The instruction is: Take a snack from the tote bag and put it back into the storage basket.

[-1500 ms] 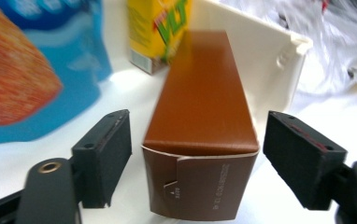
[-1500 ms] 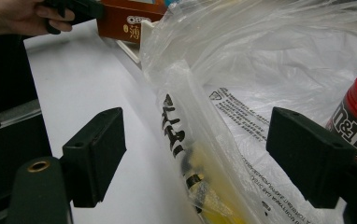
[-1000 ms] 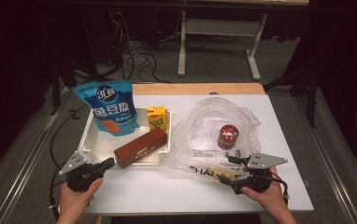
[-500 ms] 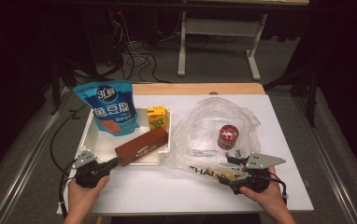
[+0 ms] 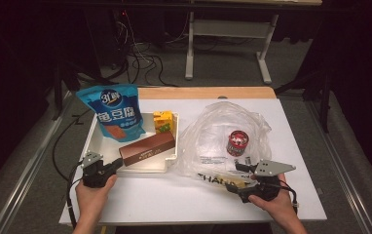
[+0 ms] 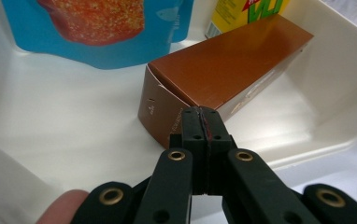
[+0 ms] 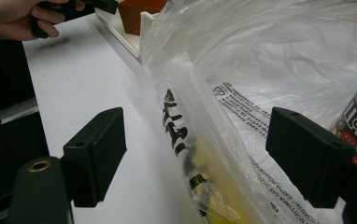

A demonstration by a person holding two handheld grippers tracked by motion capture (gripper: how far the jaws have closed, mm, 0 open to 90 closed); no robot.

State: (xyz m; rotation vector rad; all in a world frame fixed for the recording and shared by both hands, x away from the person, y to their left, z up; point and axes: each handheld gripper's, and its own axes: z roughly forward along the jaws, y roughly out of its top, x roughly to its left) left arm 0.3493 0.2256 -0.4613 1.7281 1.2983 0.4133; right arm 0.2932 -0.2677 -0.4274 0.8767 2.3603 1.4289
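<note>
Left gripper view: the left gripper (image 6: pixel 200 112), jaws pressed together and empty, points at the near end of the brown box (image 6: pixel 223 74) — lying slantwise along the tray's (image 5: pixel 147 168) front edge, long axis running away. The right gripper (image 5: pixel 240 176), jaws spread, straddles the plastic bag's (image 7: pixel 200 154) rim.
</note>
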